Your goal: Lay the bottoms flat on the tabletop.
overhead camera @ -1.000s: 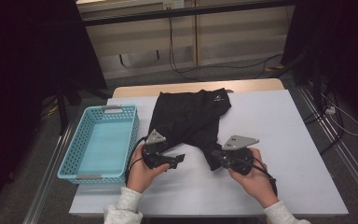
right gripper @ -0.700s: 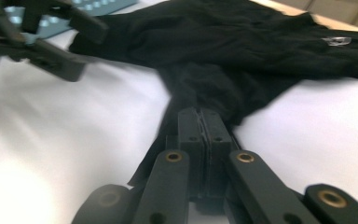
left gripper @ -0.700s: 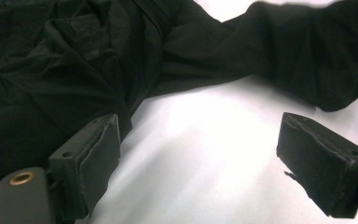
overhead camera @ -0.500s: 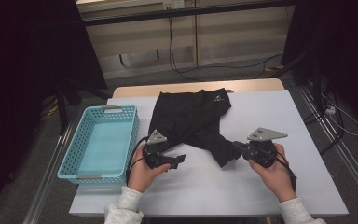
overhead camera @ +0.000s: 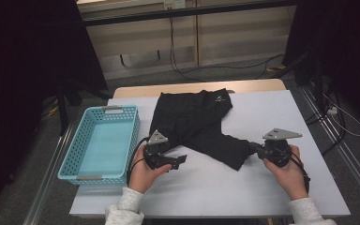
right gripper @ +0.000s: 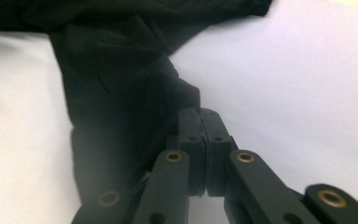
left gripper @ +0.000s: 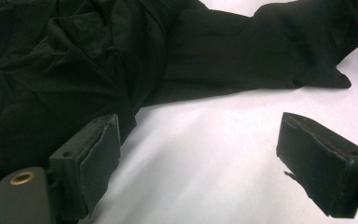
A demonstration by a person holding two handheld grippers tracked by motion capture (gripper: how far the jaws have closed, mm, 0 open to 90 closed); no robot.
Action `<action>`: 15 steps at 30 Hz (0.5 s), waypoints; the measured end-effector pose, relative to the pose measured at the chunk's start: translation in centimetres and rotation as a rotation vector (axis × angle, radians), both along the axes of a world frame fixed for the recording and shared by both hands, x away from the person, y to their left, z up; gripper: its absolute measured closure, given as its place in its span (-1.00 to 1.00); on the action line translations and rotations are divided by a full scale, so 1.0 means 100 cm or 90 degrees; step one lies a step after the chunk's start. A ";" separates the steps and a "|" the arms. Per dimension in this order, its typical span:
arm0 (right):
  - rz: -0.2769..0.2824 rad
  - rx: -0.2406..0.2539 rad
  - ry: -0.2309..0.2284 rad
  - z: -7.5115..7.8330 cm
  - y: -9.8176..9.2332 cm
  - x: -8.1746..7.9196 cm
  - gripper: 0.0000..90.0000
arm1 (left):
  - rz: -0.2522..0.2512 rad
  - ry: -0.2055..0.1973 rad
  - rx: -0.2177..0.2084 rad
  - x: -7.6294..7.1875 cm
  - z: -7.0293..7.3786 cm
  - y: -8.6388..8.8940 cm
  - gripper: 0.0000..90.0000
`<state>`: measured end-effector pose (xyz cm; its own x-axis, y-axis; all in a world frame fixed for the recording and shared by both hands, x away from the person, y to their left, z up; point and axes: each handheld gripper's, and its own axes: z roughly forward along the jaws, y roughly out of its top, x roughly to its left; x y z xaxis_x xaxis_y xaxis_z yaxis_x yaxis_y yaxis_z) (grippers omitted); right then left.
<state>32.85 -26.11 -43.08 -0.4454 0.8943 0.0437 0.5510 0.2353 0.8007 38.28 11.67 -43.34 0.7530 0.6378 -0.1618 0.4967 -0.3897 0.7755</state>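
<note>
A black garment lies spread on the white table, with one leg stretched toward the lower right. My right gripper is at the end of that leg, jaws shut on a pinch of the cloth; in the right gripper view the fabric bunches at the closed tips of the right gripper. My left gripper rests just below the garment's lower left edge. Its jaws stand wide open over bare table in the left gripper view, with the garment beyond and beside its left pad.
A light blue plastic basket stands on the table's left side, nothing inside it. Bare white table lies in front of the garment and to its right. Cables run over the floor behind and to the right of the table.
My right gripper has moved to the right, drawing the garment's leg out with it. The left gripper has stayed where it was, still open.
</note>
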 end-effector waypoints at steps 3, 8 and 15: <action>-0.005 -0.015 0.002 -0.001 0.002 0.000 0.96 | -0.001 0.001 0.000 0.000 0.000 0.000 -0.70; -0.012 -0.029 0.010 -0.008 0.000 0.003 0.96 | 0.000 -0.002 0.001 0.000 0.000 0.000 -0.70; -0.032 -0.062 0.024 -0.017 -0.003 0.011 0.90 | 0.000 0.000 0.002 0.000 0.000 0.000 -0.70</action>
